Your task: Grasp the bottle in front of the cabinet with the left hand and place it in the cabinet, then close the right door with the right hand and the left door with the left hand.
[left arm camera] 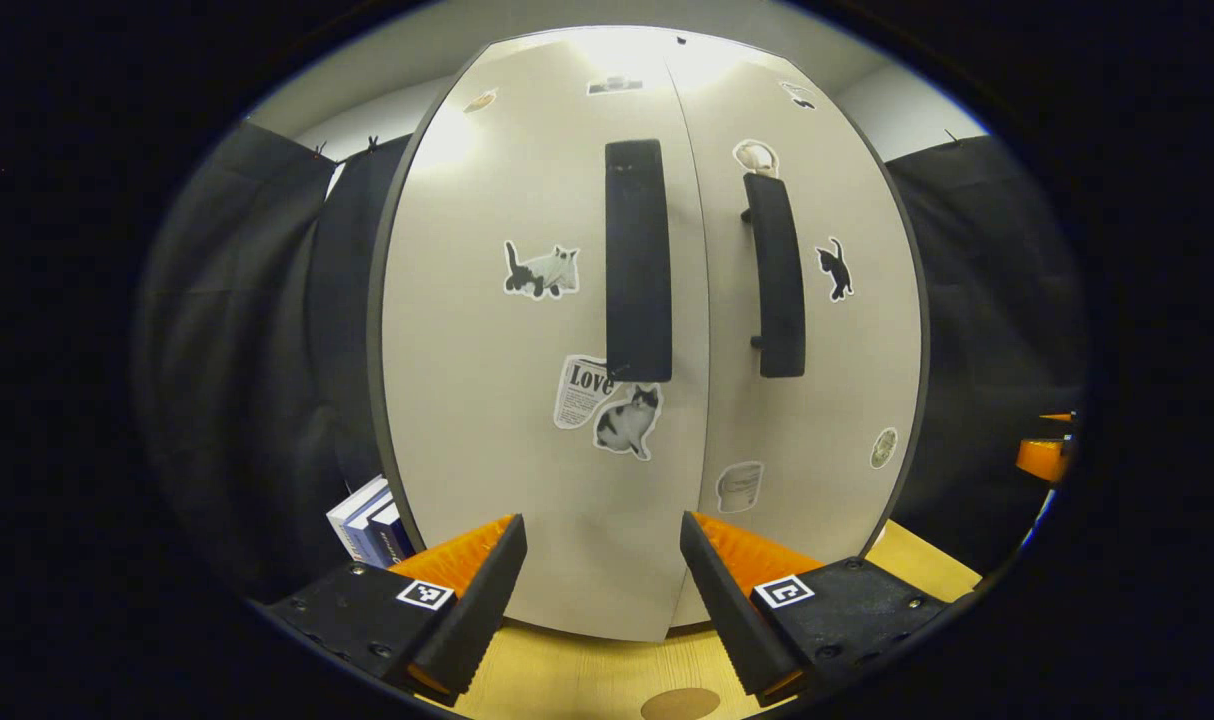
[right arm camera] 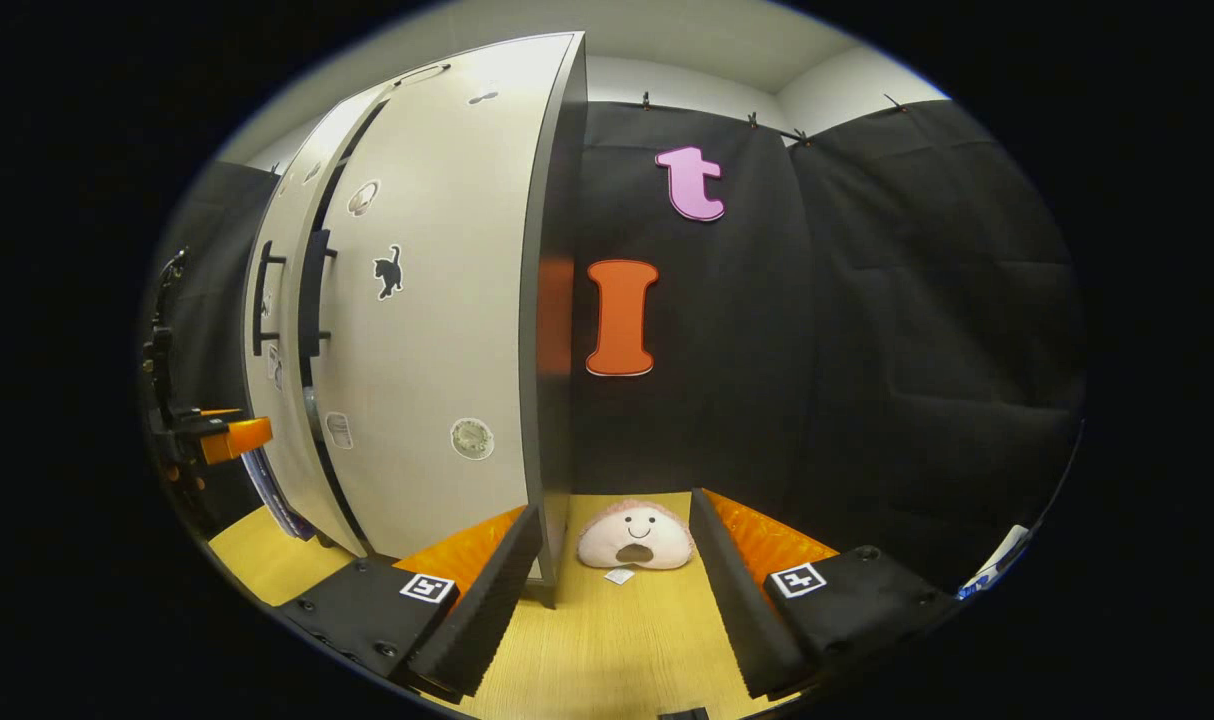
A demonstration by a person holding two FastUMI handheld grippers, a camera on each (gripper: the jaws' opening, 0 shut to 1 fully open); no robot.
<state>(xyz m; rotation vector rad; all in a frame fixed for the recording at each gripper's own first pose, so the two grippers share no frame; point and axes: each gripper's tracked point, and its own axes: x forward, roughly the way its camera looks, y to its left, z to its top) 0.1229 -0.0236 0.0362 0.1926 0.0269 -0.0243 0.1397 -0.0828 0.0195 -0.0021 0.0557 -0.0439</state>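
Both doors (left arm camera: pixel 667 330) fill mid-frame looking nearly shut, the bottle presumably inside the cabinet, yet the left gripper (left arm camera: pixel 602 590) and right gripper (right arm camera: pixel 617 590), wide open and empty, could leave a slight gap unpushed.

The light wooden table (right arm camera: pixel 607 640) carries the cabinet (right arm camera: pixel 437 330); a plush toy (right arm camera: pixel 635 537) lies at the cabinet's four o'clock, books (left arm camera: pixel 369 520) at its left.
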